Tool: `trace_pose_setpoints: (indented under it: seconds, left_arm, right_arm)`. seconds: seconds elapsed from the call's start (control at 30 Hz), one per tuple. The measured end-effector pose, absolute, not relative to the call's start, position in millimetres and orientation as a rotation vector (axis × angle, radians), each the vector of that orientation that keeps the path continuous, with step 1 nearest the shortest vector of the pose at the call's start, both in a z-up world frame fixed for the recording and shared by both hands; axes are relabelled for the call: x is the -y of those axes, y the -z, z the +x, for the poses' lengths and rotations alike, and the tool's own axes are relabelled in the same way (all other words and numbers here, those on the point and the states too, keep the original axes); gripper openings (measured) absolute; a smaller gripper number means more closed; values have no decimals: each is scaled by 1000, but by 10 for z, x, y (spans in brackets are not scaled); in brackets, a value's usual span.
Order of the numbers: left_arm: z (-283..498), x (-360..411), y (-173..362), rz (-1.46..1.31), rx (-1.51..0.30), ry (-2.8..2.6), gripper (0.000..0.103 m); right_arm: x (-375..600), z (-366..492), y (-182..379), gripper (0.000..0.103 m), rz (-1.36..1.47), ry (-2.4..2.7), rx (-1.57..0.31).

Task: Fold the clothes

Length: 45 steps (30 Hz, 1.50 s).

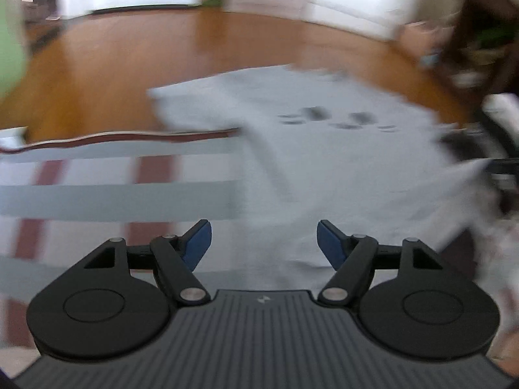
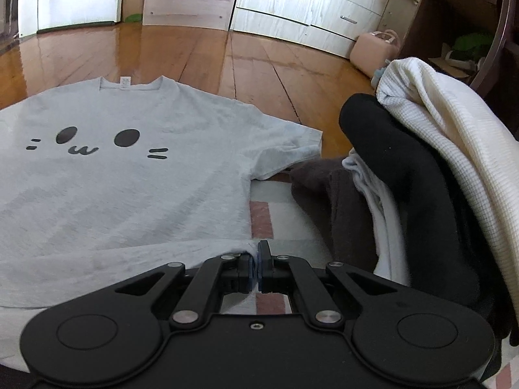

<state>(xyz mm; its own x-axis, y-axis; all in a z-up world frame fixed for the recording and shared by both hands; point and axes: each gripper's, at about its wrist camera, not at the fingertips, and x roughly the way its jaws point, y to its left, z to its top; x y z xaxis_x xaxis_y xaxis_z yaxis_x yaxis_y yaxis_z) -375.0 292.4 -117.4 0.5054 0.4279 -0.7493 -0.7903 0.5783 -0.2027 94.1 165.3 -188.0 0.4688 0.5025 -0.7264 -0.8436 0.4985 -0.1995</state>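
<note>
A polished wooden floor (image 1: 107, 74) runs back to pale cabinets in the left wrist view, which is heavily motion-blurred. Nearer lies a striped mat (image 1: 97, 175) in grey, white and reddish brown, its far edge wavy against the bare boards. The grey T-shirt (image 1: 324, 149) lies spread across that far edge, its upper part on the boards and its lower part on the mat. The left gripper (image 1: 264, 243) hovers over the shirt's near part with its blue-padded jaws wide apart and nothing between them. Open floor lies beyond the shirt and to its left.

The right wrist view is sharp. The wooden floor (image 2: 253, 61) reaches white drawers and a pink bag (image 2: 376, 48). The T-shirt (image 2: 123, 175) lies face up, its collar at the far end and hem nearest, so its long axis runs away from the camera; a cat-face print shows clearly here. The right gripper (image 2: 259, 264) is closed, pinching the shirt's near hem corner. To the right a pile of clothes (image 2: 415, 162) crowds that side of the mat, black and cream pieces on top.
</note>
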Motion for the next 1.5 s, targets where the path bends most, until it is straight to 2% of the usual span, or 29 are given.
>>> trace_pose_setpoints:
  seconds: [0.23,0.3,0.47,0.73,0.93,1.2,1.43,1.47,1.5]
  left_arm:
    - [-3136,-2663,1549,-542,-953,-800,70]
    - [-3039,-2541,1644,-502,-1000,-822,73]
    - [-2989,-2372,1827,-368,-1121,-852,73]
    - [-3679,-2582,1665,-463,-1027,-1063,73]
    - [-3958,-2696,1756,-576,-1026,-1100,73]
    - [-3835,-2706,1573,-568,-838,-944,73]
    - [-3525,-2645,1964,-437,-1062,-909,73]
    - [-3560,-2646,1985,-446,-1061,-910,70]
    - [-3595,-2646,2006,-456,-1060,-911,60]
  right_arm:
    - [-1573,882,1904,2,-553,-920,-676]
    - [-1529,855,1927,2,-550,-930,-681]
    - [-1428,816,2000,2,-544,-947,-699]
    - [-1346,847,2037,2,-542,-948,-697]
    - [-1337,890,2082,2,-532,-935,-709]
    - [-1349,876,2118,2,-538,-939,-719]
    - [-1355,871,2130,2,-535,-939,-724]
    - [-1352,873,2127,2,-536,-939,-723]
    - [-1347,876,2123,2,-536,-938,-722]
